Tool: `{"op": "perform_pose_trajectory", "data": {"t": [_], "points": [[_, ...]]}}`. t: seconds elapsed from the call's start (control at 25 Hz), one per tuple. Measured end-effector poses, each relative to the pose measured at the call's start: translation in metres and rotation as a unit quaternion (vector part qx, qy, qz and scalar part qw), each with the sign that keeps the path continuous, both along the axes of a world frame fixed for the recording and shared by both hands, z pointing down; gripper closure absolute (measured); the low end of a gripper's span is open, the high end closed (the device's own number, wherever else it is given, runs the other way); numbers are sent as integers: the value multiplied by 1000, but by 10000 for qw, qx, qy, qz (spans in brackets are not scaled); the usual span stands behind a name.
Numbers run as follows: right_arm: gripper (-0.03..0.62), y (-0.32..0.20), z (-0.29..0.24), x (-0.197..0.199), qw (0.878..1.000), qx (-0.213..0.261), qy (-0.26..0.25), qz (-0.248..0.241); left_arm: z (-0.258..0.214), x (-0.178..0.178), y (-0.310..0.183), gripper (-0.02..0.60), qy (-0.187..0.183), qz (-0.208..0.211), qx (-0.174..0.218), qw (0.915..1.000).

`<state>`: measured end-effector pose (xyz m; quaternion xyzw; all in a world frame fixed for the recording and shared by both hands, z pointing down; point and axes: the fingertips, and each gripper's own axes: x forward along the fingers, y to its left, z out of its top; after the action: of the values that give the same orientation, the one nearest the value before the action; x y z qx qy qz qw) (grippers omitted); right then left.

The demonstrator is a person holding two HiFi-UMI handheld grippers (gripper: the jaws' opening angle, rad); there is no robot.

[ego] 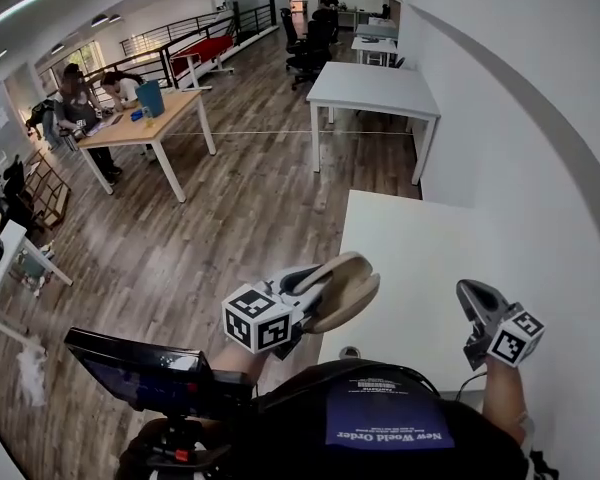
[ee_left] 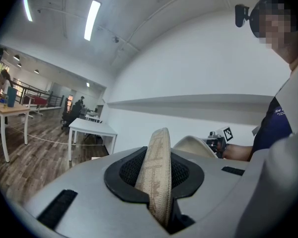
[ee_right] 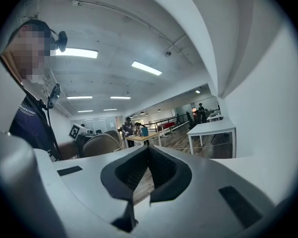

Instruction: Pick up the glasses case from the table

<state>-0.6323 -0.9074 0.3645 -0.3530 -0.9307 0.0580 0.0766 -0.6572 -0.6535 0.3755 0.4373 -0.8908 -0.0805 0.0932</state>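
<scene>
A: Where's the glasses case (ego: 348, 284)?

B: Lifted off the white bench (ego: 410, 253), by its left edge – the left hand-held gripper (ego: 306, 294) has its jaws clamped on it, edge-on.

A: And the right hand-held gripper (ego: 477, 304)?

B: Jaws together with nothing between them – it hangs above the bench's right side.

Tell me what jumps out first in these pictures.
The beige glasses case stands out, clamped edge-on in the left claw at the near left edge of the white table. The right claw is shut and empty over the table's right side, close to the white wall.
</scene>
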Motion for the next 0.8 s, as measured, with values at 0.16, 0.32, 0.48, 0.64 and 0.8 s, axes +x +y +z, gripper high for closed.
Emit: {"op": "perform_pose_trajectory", "data": {"t": [0.16,0.32,0.48,0.64,0.8], "points": [[592,-2,3,-2,9999,49,-68,82,3,-7,-1,520,-38,62,-17,10000],[592,-2,-5,0,9998,28,-28,172,-3,-8,0,520,-50,86,-12,9999],[592,-2,-7,9,9995,123,-54,274,-8,-4,-1,520,-45,184,-30,9998],[592,0,-2,8,9994,149,-11,299,-5,-5,-2,520,-50,211,-33,9998],[592,0,1,5,9994,211,-31,268,-1,-7,-2,520,-39,194,-35,9998]]}}
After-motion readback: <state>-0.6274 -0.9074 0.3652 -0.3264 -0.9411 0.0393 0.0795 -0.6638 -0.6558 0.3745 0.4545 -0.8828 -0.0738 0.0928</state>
